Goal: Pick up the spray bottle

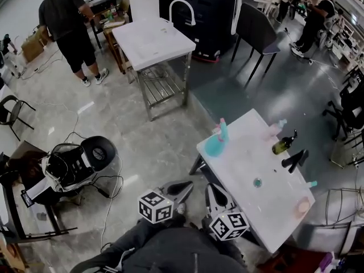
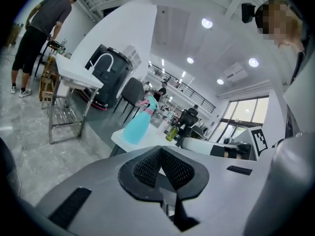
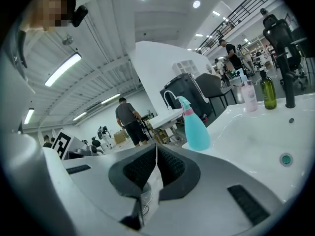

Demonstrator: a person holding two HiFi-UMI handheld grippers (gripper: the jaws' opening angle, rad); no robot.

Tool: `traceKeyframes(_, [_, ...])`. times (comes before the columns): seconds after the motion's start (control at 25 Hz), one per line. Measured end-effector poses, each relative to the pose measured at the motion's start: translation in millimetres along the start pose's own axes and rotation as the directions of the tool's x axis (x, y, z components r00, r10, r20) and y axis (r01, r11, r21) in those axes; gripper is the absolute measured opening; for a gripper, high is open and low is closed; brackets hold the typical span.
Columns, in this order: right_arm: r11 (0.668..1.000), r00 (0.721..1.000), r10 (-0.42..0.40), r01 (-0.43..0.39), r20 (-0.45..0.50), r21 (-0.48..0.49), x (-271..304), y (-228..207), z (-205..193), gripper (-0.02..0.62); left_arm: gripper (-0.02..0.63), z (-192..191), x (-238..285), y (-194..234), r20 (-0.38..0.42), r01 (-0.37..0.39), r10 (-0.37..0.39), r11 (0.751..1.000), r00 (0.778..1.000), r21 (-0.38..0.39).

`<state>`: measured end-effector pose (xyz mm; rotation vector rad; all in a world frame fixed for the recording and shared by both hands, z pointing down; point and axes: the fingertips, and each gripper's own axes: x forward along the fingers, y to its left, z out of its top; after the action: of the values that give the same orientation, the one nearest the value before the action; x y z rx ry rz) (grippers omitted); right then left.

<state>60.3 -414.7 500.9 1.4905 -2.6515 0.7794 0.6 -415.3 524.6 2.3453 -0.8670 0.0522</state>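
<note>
A white table (image 1: 250,169) with a shallow basin moulded into its top is seen at the right of the head view, set at a slant on a dark grey-green floor (image 1: 227,90). The spray bottle (image 1: 216,143), pale blue with a pink collar, is stood upright at the table's left corner, close to the edge. A small round drain (image 1: 257,182) is set near the middle of the top. Along the far edge a pink bottle (image 1: 272,131), a green bottle (image 1: 283,144) and a black tap (image 1: 296,159) are ranged, and a peach-coloured object (image 1: 303,207) is placed near the right end.

To the left the floor is laid in pale marble tiles (image 1: 114,112), across which cables are trailed. A second white table (image 1: 153,41) on a bare steel frame, fitted with a white tap (image 1: 182,7), is placed further off, and a grey chair (image 1: 256,33) is set beside it. A person in dark clothes (image 1: 71,27) is stood with the back turned, and more people are seen at desks in the far right corner. A black chair loaded with gear (image 1: 79,164) is parked at the lower left.

The left gripper (image 1: 189,183) and the right gripper (image 1: 209,187) are held side by side at the bottom of the head view, short of the table and apart from the bottle. In each gripper view the jaws are closed together with nothing between them, and the bottle is framed beyond the tips: to the left of the tips in the left gripper view (image 2: 139,124), to the right in the right gripper view (image 3: 195,127).
</note>
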Motion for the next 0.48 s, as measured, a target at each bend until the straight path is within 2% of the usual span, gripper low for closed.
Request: traceKeyframes(0.48, [0.997, 0.995, -0.071, 0.072, 0.063, -0.010, 14.5, -17.0, 25.7, 0.012, 0.006, 14.0, 12.2, 7.2, -0.025, 0.065, -0.064, 0.997, 0.998, 0.029])
